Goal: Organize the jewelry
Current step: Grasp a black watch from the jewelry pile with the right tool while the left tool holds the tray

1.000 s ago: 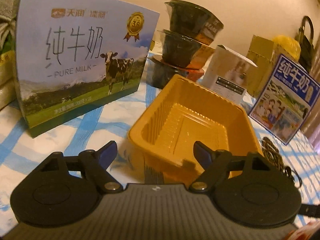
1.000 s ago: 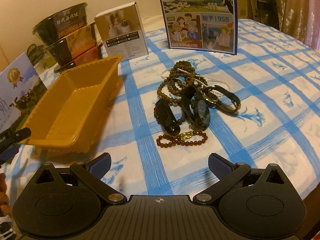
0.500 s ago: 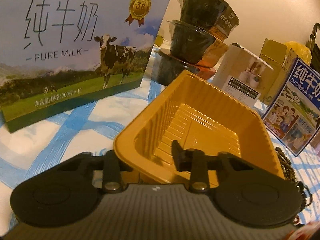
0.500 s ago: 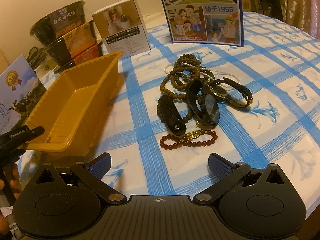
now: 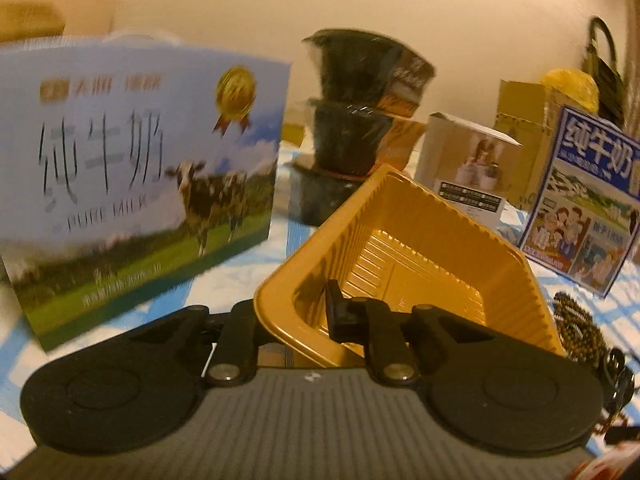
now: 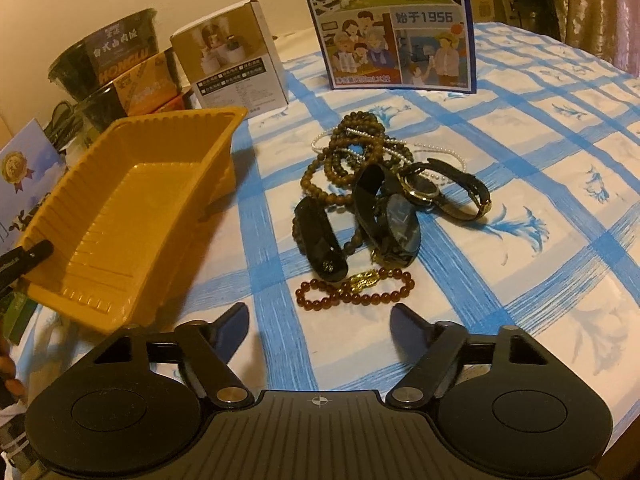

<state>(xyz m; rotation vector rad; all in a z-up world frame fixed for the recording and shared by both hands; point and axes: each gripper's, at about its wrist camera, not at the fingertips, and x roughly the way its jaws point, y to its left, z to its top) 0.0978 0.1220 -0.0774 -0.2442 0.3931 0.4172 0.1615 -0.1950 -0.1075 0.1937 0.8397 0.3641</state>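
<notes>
My left gripper (image 5: 296, 316) is shut on the near corner wall of the yellow plastic tray (image 5: 420, 248) and tilts it up, one finger inside and one outside. The tray (image 6: 120, 216) also shows in the right wrist view, its near end lifted by the left fingertip (image 6: 28, 256). A pile of jewelry lies right of the tray: a brown bead necklace (image 6: 352, 148), a pearl strand (image 6: 440, 152), two black watches (image 6: 396, 216) and a gold-rimmed watch (image 6: 424, 188). A red bead bracelet (image 6: 356, 284) lies nearest my right gripper (image 6: 320, 320), which is open and empty just before it.
A large milk carton (image 5: 136, 184) stands left of the tray. Stacked black noodle bowls (image 6: 112, 64), a small white box (image 6: 236, 64) and a blue milk box (image 6: 392, 24) stand at the back. The blue-checked tablecloth (image 6: 540, 200) stretches to the right.
My left gripper closed on the tray's near corner and lifted it into a tilt. My right gripper moved forward towards the red bead bracelet, still open.
</notes>
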